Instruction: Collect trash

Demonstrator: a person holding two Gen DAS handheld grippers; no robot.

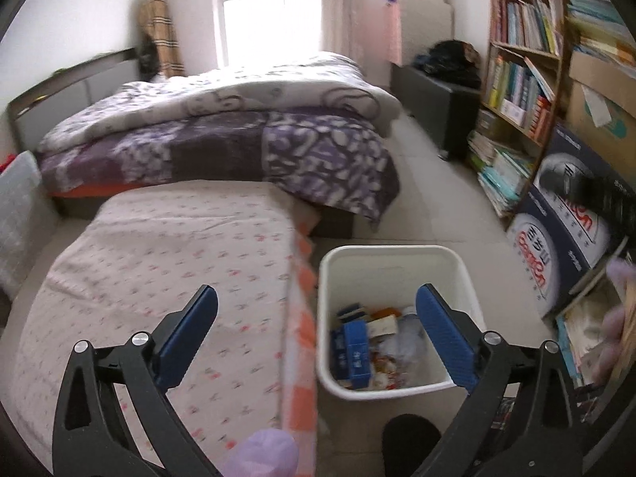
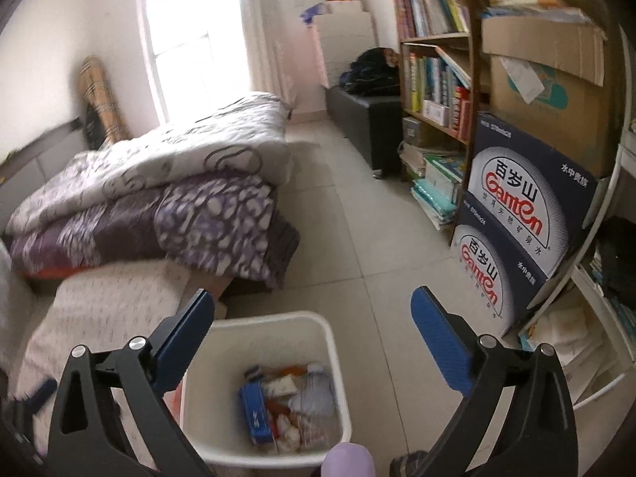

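Note:
A white plastic bin [image 1: 391, 251] stands on the tiled floor beside a cloth-covered table [image 1: 159, 270]. Inside it lies trash: blue cartons [image 1: 355, 351], small packets and crumpled clear plastic [image 1: 405, 338]. My left gripper [image 1: 317, 298] is open and empty, above the table's edge and the bin's left rim. In the right wrist view the same bin [image 2: 278, 318] sits just below my right gripper [image 2: 313, 298], which is open and empty too. A blue carton [image 2: 254, 413] and a clear bottle [image 2: 314, 393] show in the bin. Nothing is between either pair of fingers.
A bed with purple and white quilts [image 1: 246, 135] lies beyond the table. Stacked water cartons [image 2: 516, 230], a bookshelf [image 2: 437, 79] and a black ottoman [image 2: 369, 119] line the right wall. Bare floor tiles [image 2: 357, 238] run between them. A purple-gloved finger [image 1: 258, 455] shows at the bottom.

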